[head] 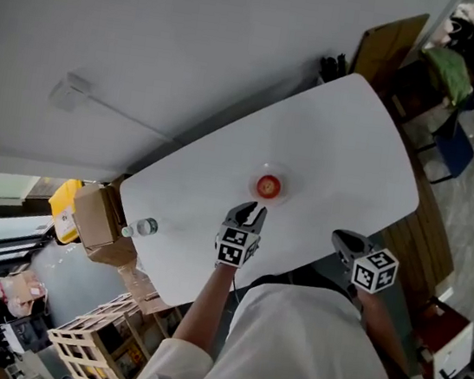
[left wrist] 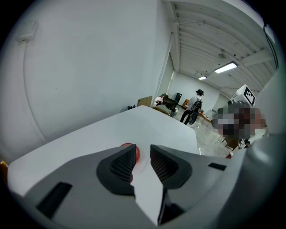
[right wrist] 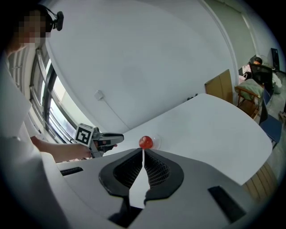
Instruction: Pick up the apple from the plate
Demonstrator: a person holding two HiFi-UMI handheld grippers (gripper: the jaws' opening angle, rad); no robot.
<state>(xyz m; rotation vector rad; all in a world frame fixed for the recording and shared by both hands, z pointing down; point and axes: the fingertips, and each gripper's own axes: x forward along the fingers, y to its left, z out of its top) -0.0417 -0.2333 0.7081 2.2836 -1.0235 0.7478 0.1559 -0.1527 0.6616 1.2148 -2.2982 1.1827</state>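
Note:
A red apple (head: pixel 268 185) lies on a small clear plate (head: pixel 279 173) near the middle of the white table (head: pixel 349 139). My left gripper (head: pixel 258 208) hovers just short of the apple on its near side. Its jaws stand a narrow gap apart with nothing between them. In the left gripper view (left wrist: pixel 143 151) the apple (left wrist: pixel 137 153) peeks out behind the left jaw. My right gripper (head: pixel 340 237) is over the table's near edge, off to the right, shut and empty. The right gripper view (right wrist: pixel 143 151) shows the apple (right wrist: pixel 145 142), the plate (right wrist: pixel 156 140) and the left gripper (right wrist: pixel 119 137) ahead.
A water bottle (head: pixel 142 227) stands at the table's left end. Beside it are a cardboard box (head: pixel 97 217) and a wooden crate (head: pixel 93 344) on the floor. A blue chair (head: pixel 453 149) stands beyond the right end. A person (left wrist: pixel 195 105) stands far off in the room.

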